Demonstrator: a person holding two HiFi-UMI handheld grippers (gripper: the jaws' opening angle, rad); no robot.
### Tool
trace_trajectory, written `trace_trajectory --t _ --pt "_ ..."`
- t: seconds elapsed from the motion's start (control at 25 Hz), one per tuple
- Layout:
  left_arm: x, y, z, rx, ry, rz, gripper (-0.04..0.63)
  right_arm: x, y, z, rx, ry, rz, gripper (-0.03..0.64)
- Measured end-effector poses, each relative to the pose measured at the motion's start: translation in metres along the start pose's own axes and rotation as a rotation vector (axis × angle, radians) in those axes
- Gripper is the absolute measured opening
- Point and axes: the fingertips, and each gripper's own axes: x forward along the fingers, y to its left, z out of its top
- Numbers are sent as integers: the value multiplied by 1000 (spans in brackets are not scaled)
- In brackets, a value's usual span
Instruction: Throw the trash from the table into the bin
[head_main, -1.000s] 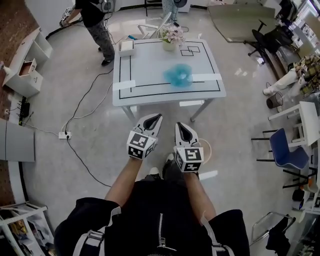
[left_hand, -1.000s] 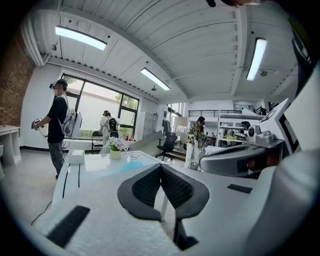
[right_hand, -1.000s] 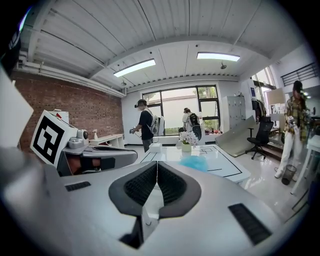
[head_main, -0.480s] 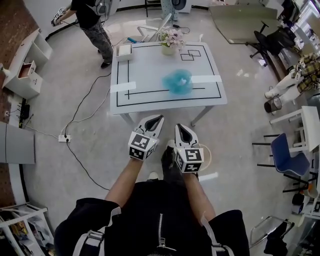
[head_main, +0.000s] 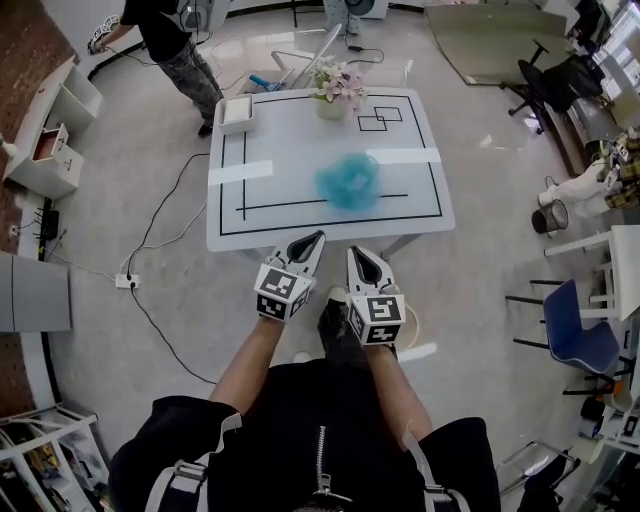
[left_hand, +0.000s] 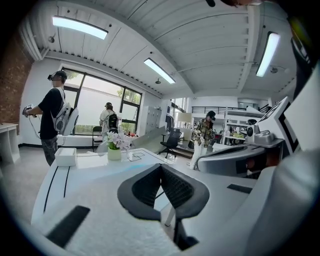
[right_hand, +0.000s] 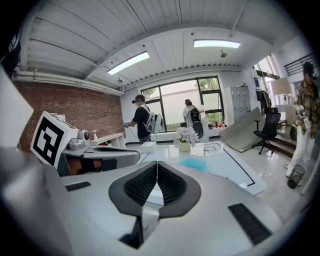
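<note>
A crumpled blue piece of trash lies on the white table, right of its middle; it shows as a pale blue patch in the right gripper view. My left gripper and right gripper hover side by side just short of the table's near edge. Both are shut with their pads touching and nothing between them. In their own views the left gripper and right gripper point at the table. No bin shows in any view.
On the table's far side stand a flower pot and a small white box. A person stands beyond the far left corner. A cable and power strip lie on the floor at left. Chairs stand at right.
The table and the blue trash have come closer and lower in the head view as I walked toward them. Both grippers kept their places ahead of me, still shut.
</note>
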Motion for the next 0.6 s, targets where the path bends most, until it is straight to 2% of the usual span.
trace_trajectory --t 0.28,0.6 --pt "59 27 21 -10 22 36 6 50 -53 31 -8 16 34 11" --pt "109 61 35 -22 40 105 6 102 -86 40 -26 54 122 11"
